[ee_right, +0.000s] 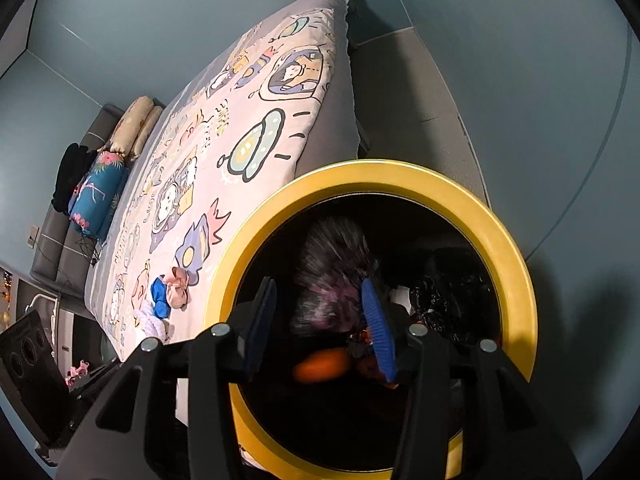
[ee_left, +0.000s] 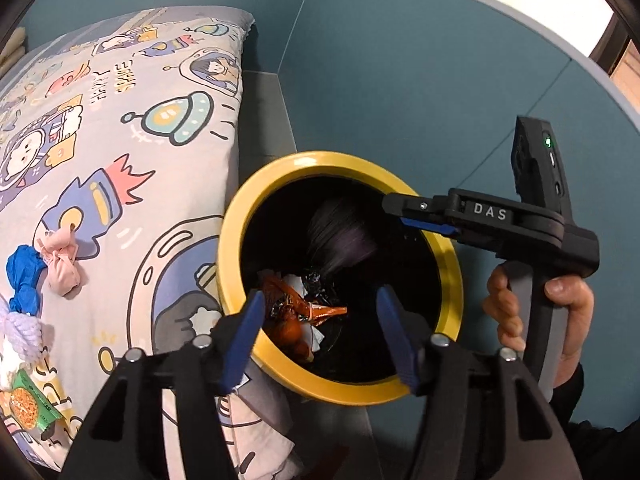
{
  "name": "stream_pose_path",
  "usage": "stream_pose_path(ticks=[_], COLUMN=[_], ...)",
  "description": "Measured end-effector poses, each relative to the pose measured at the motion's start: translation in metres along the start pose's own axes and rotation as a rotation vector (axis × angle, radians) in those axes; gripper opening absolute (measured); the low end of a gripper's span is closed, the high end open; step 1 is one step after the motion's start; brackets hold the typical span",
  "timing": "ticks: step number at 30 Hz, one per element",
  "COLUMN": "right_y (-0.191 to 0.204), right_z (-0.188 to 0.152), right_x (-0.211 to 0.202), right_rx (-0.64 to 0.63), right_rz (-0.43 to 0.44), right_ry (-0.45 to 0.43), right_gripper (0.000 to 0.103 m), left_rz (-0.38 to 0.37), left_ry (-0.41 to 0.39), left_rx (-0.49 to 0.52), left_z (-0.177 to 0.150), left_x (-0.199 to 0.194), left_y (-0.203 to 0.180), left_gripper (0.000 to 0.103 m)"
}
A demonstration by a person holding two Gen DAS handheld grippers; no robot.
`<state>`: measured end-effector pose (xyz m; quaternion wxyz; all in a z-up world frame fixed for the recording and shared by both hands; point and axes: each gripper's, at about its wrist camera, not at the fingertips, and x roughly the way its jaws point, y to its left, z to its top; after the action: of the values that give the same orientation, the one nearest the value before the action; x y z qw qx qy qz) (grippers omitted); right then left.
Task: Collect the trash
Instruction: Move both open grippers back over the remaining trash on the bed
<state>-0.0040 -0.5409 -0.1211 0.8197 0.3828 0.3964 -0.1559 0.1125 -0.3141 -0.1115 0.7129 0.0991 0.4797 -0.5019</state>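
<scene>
A yellow-rimmed bin (ee_left: 240, 216) with a black inside stands beside the bed; it also shows in the right wrist view (ee_right: 516, 256). Orange and white wrappers (ee_left: 296, 312) lie in it. A blurred dark purple item (ee_left: 340, 232) is in mid-air inside the bin; the right wrist view shows it (ee_right: 328, 272) just past the fingers. My left gripper (ee_left: 320, 320) is open and empty over the bin's near rim. My right gripper (ee_right: 320, 320) is open over the bin; the left wrist view shows it (ee_left: 412, 216) above the far rim.
The bed (ee_left: 120, 140) with a cartoon-print cover lies left of the bin. On it are a blue and pink cloth bundle (ee_left: 44, 268), a lilac rope item (ee_left: 20, 328) and a green snack packet (ee_left: 28, 404). Pillows (ee_right: 120, 136) sit at the bed's far end.
</scene>
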Motion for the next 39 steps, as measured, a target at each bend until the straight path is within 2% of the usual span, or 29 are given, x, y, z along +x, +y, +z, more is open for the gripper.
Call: stream_pose_path(ticks=[2, 8, 11, 26, 35, 39], right_y=[0.003, 0.018, 0.031, 0.113, 0.165, 0.19], right_z=[-0.001, -0.002, -0.001, -0.014, -0.026, -0.029], right_x=[-0.002, -0.004, -0.003, 0.023, 0.062, 0.083], right_rx=[-0.006, -0.046, -0.073, -0.253, -0.334, -0.369], right_rz=[0.008, 0.027, 0.037, 0.089, 0.129, 0.143], right_ry=[-0.002, -0.005, -0.004, 0.063, 0.155, 0.206], right_gripper=[0.044, 0.046, 0.05, 0.052, 0.052, 0.052], left_rz=[-0.005, 0.037, 0.065, 0.267, 0.394, 0.431], left_ry=[-0.013, -0.058, -0.073, -0.122, -0.146, -0.143], left_rx=[-0.028, -0.08, -0.108, -0.252, -0.406, -0.51], left_z=[0.0, -0.007, -0.011, -0.037, -0.064, -0.081], left_x=[-0.005, -0.026, -0.037, -0.094, -0.13, -0.142], left_y=[0.007, 0.03, 0.045, 0.136, 0.206, 0.242], left_gripper=[0.07, 0.078, 0.078, 0.08, 0.08, 0.08])
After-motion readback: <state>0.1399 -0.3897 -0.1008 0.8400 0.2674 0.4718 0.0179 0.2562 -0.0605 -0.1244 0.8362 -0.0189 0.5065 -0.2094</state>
